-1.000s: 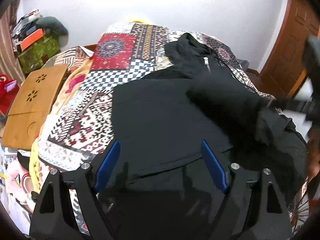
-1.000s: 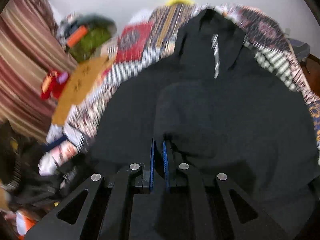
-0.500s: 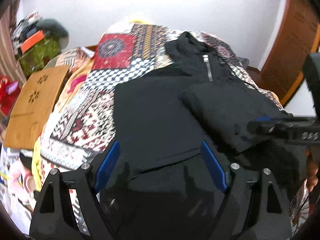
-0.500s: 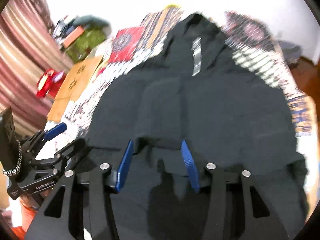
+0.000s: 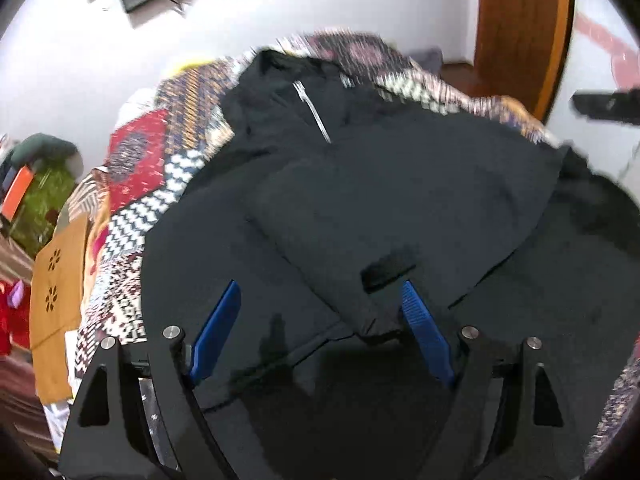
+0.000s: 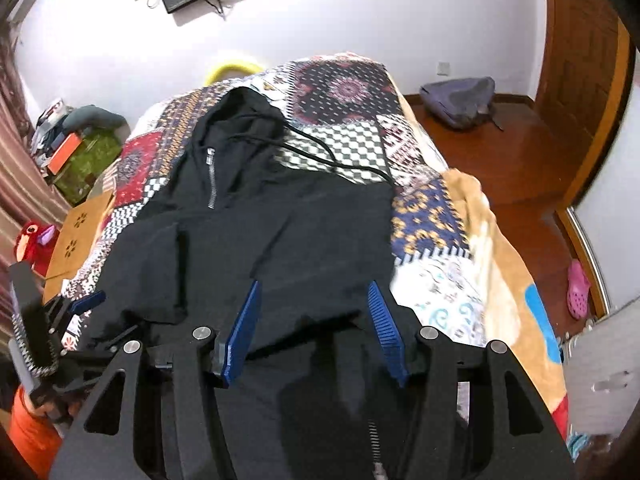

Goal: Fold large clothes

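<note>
Lying long-ways up the patchwork bed cover (image 6: 432, 208), the black zip-up cloth hoodie (image 6: 280, 232) sits under both: left gripper (image 5: 320, 320) wide and empty, right gripper (image 6: 316, 320) opening, holding nothing.

Soft, even room light is filling both pictures, and the white wall (image 6: 360, 20) is looking bright. The left wrist picture is smearing with blur, mostly along its top and right side. The right wrist picture is looking sharper. Both are bending round at the edges, with dark corners. The black hoodie (image 6: 260, 220) is showing hardly any detail.
</note>
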A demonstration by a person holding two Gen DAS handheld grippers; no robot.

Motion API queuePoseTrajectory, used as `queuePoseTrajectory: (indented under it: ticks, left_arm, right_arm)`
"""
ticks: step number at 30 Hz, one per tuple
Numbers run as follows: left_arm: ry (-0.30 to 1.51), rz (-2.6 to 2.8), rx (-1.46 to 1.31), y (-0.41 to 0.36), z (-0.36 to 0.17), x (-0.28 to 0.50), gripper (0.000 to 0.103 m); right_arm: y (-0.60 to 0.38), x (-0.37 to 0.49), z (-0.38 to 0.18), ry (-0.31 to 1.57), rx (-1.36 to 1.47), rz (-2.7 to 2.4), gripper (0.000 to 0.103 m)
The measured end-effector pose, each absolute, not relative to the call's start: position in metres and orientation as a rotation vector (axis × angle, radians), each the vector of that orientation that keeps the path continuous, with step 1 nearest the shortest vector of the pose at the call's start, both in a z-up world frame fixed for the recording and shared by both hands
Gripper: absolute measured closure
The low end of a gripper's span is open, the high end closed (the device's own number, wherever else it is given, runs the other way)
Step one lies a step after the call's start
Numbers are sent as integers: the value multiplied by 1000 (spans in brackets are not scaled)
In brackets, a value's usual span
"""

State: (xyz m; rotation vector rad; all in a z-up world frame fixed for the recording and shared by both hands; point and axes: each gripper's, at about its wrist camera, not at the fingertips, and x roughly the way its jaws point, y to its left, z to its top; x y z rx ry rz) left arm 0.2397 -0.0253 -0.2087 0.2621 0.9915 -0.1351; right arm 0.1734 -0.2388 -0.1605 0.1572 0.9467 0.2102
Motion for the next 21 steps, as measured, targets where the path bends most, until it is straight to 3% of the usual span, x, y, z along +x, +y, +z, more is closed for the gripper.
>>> queuePoseTrajectory:
  ticks: [6, 8, 10, 13, 18, 21]
  left_arm:
    - [1073, -126, 397, -42, -246, 264, 21]
    - [1052, -122, 440, -46, -251, 268, 25]
    - [1050, -127, 444, -47, -251, 274, 50]
    - [1041, -144, 360, -39, -238, 282, 75]
    - [952, -144, 164, 3, -193, 285, 92]
    - [901, -133, 106, 30, -169, 282, 92]
  right_arm:
    - [-251, 181, -169, 963, 138, 208, 51]
    - [-254, 186, -172, 973, 164, 223, 51]
    - [-256, 193, -176, 983, 191, 232, 51]
    - [-256, 200, -185, 1006, 195, 214, 51]
    - [-251, 203, -200, 1071, 177, 209, 51]
    - [-244, 196, -200, 1064, 214, 260, 51]
